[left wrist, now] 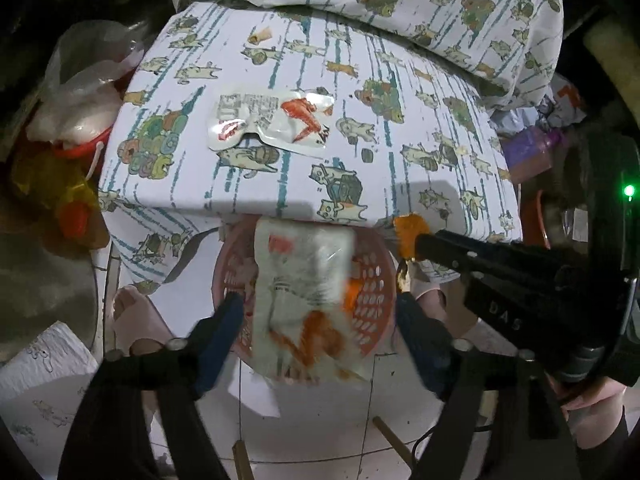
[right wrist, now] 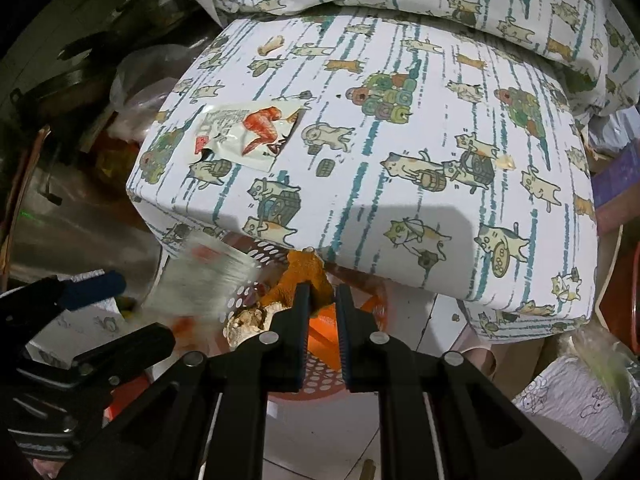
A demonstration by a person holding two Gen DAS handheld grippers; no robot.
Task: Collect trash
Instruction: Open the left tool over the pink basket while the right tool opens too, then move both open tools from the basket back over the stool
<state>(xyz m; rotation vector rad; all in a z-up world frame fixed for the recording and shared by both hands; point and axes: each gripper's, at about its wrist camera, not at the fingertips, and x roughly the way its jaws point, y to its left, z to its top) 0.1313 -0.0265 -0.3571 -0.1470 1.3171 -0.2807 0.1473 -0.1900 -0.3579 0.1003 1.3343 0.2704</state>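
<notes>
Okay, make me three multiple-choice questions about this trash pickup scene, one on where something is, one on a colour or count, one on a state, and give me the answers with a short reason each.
1. Where does the wrapper still to be collected lie?
A. on the cat-print cloth
B. in the basket
C. on the floor tiles

2. What colour is the basket?
A. blue
B. pink
C. green

3. How does the left gripper stand?
A. shut on a bone
B. shut with nothing in it
C. open, a wrapper blurred between its fingers

Answers:
1 A: it lies flat on the cloth, above the basket.
2 B: its perforated wall shows pink under the blurred wrapper.
3 C: the fingers stand wide apart, not touching the wrapper.
</notes>
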